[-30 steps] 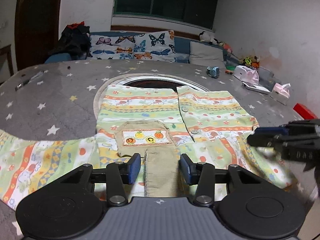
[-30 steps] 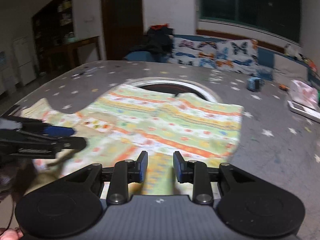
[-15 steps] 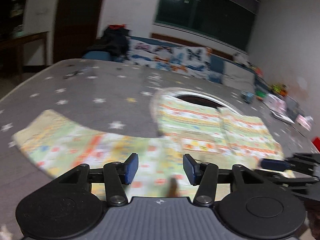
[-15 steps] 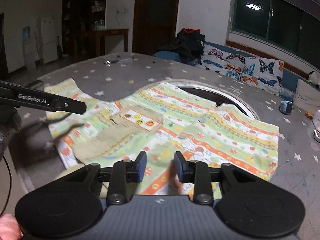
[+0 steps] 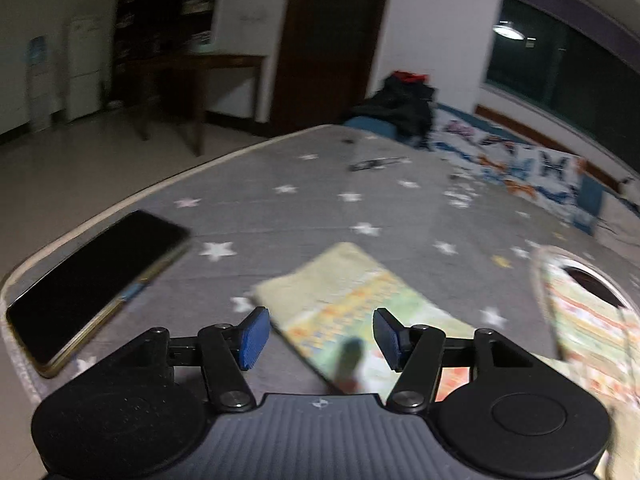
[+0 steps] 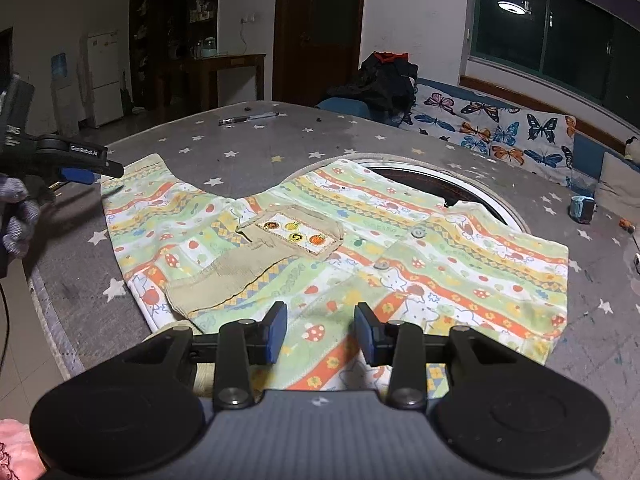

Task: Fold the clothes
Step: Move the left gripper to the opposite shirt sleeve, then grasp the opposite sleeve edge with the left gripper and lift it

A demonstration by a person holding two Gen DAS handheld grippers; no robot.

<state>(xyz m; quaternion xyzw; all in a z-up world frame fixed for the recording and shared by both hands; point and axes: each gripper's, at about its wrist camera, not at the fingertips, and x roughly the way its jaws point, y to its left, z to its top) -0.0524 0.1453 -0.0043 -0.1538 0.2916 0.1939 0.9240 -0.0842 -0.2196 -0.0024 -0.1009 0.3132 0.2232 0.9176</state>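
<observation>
Child's shirt [image 6: 360, 240] lies flat, front up, on grey star-print tabletop [image 6: 280, 148]; tan pocket [image 6: 256, 260] with fruit patch faces up. Left gripper [image 5: 320, 336]: fingers apart, nothing between them, above the end of the outstretched sleeve [image 5: 352, 300]. Right gripper [image 6: 320, 334]: fingers apart, empty, over the hem near the table edge. Dark phone [image 5: 92, 284] lies left of the sleeve; pen [image 6: 248, 119] at the far side
</observation>
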